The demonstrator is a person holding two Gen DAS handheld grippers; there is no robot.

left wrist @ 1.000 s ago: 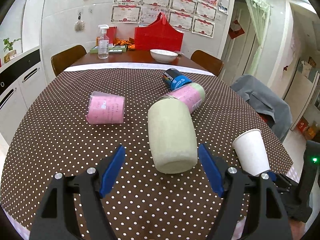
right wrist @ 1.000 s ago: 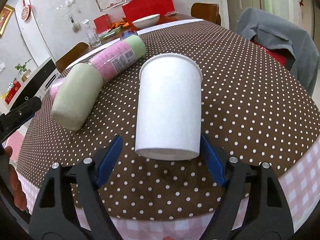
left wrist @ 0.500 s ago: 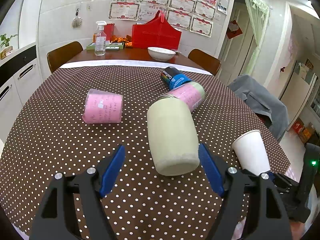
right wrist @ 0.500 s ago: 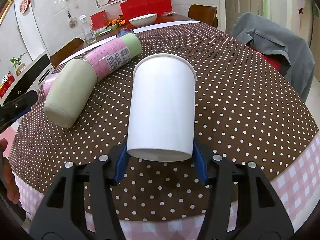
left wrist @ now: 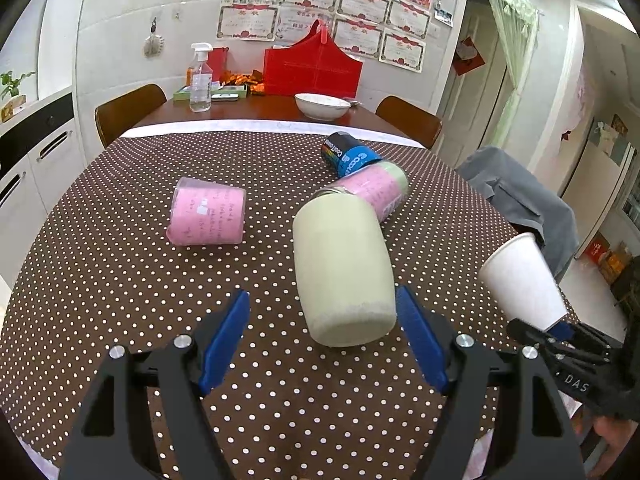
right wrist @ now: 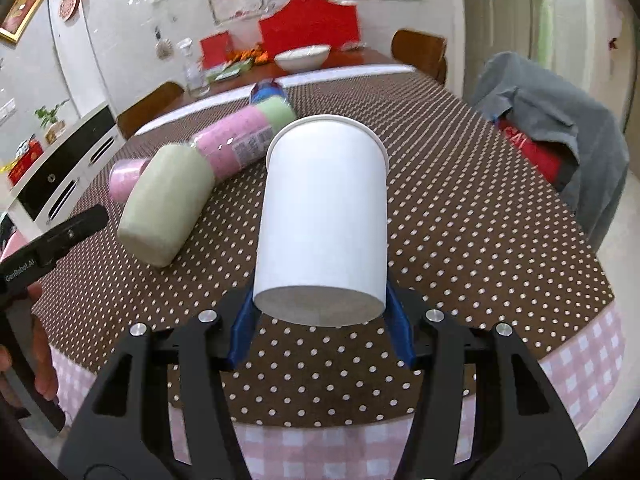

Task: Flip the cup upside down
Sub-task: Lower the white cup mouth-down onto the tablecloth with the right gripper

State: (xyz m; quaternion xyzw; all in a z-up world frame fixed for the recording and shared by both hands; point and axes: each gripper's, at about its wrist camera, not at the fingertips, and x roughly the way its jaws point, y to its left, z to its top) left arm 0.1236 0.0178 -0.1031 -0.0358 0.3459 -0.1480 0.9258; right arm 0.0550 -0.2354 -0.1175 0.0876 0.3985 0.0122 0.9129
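The white paper cup [right wrist: 324, 216] is held off the polka-dot tablecloth [right wrist: 460, 216] by the right gripper [right wrist: 320, 320], whose blue pads [right wrist: 242, 328] are pressed against the wall near the closed base on both sides. The cup's long axis is seen running forward along the fingers, base toward the camera and open rim away and slightly upward, so the flip is judged to depend on rolling the wrist until the rim points down over the cloth. In the left wrist view the same cup [left wrist: 520, 276] is seen tilted at the near right edge of the table, well to the right of the left gripper [left wrist: 324, 336], so the right hand is the working one. The left gripper is spread wide and holds nothing; the pale green jar [left wrist: 342, 268] lying on its side is framed between its pads without being touched. A pink plastic cup [left wrist: 206, 216] is seen lying on its side farther left.
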